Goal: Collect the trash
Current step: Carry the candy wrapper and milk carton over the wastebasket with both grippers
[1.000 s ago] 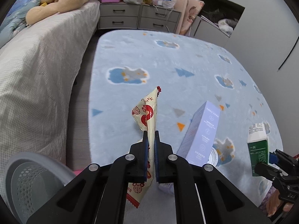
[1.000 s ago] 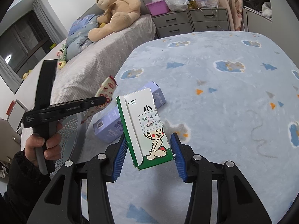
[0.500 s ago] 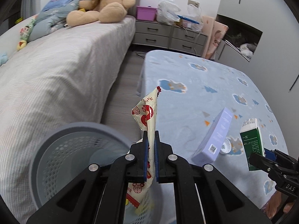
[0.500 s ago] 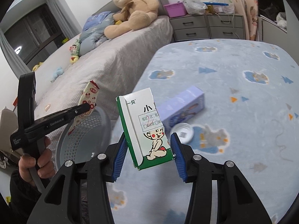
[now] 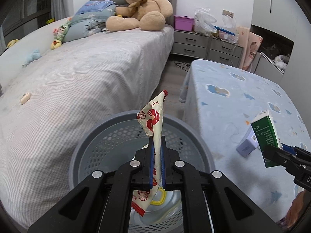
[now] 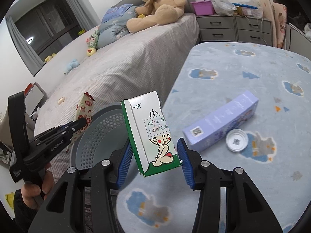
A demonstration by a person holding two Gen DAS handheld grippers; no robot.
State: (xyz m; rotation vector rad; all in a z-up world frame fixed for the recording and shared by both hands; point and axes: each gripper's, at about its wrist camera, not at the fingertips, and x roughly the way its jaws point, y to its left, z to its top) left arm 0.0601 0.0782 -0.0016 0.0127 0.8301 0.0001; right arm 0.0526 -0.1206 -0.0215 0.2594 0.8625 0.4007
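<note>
Overhead, left gripper (image 5: 157, 153) jaws pinching "LOVE" wrapper (image 5: 153, 124) above bin (image 5: 85, 147), right gripper (image 6: 153, 155) jaws clamping "一贝" carton (image 6: 151, 136).

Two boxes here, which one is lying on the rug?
The purple box, flat on the blue rug. The green box is held up in the right tongs.
</note>
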